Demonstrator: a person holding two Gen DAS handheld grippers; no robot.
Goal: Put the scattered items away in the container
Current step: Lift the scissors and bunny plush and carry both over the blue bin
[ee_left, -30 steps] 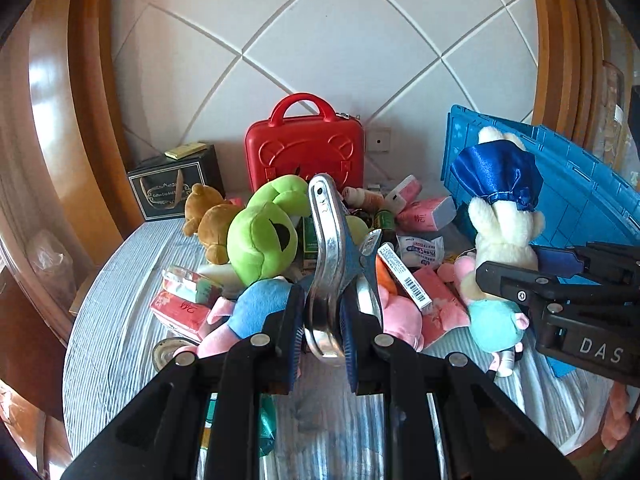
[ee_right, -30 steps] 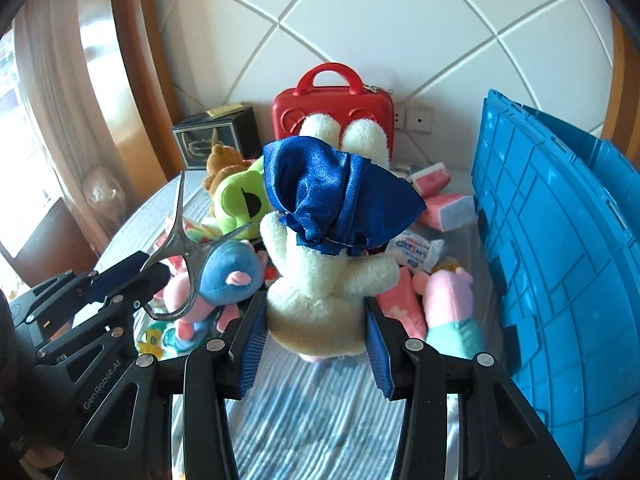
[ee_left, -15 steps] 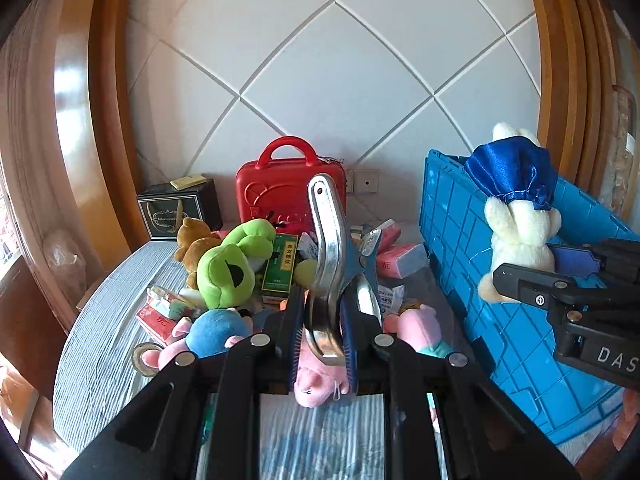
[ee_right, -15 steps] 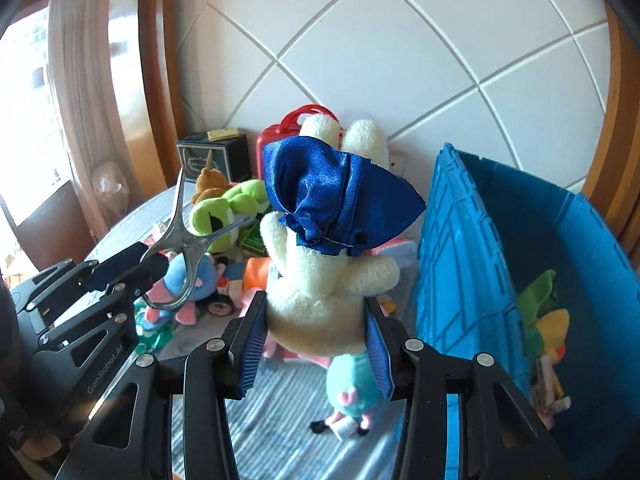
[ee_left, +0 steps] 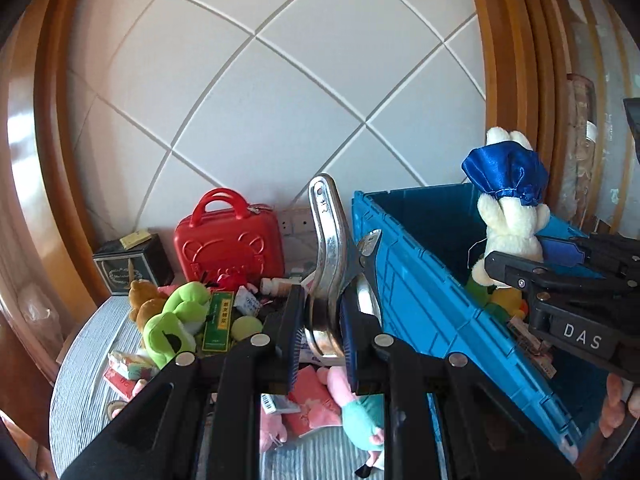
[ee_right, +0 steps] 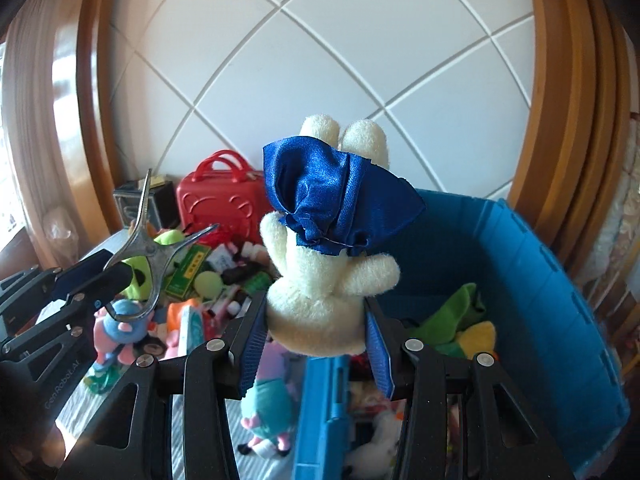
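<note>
My right gripper [ee_right: 316, 344] is shut on a white plush rabbit in a blue satin dress [ee_right: 332, 264], held upside down above the near rim of the blue crate [ee_right: 560, 320]; the rabbit also shows in the left wrist view [ee_left: 508, 216]. My left gripper [ee_left: 322, 336] is shut on a shiny metal clamp [ee_left: 330, 248], held up in the air just left of the crate's wall [ee_left: 420, 304]; the clamp also shows in the right wrist view [ee_right: 150, 256]. Plush toys and small boxes lie in the crate.
On the round striped table [ee_left: 76, 364] lie a green frog plush [ee_left: 172, 320], a brown bear [ee_left: 142, 300], a green box [ee_left: 218, 320], pink toys [ee_left: 352, 404] and packets. A red case [ee_left: 230, 248] and a black box [ee_left: 132, 264] stand by the tiled wall.
Both grippers have risen and moved right with their loads. The rabbit has gone from beside the crate to above its rim, and the crate's inside has come into view.
</note>
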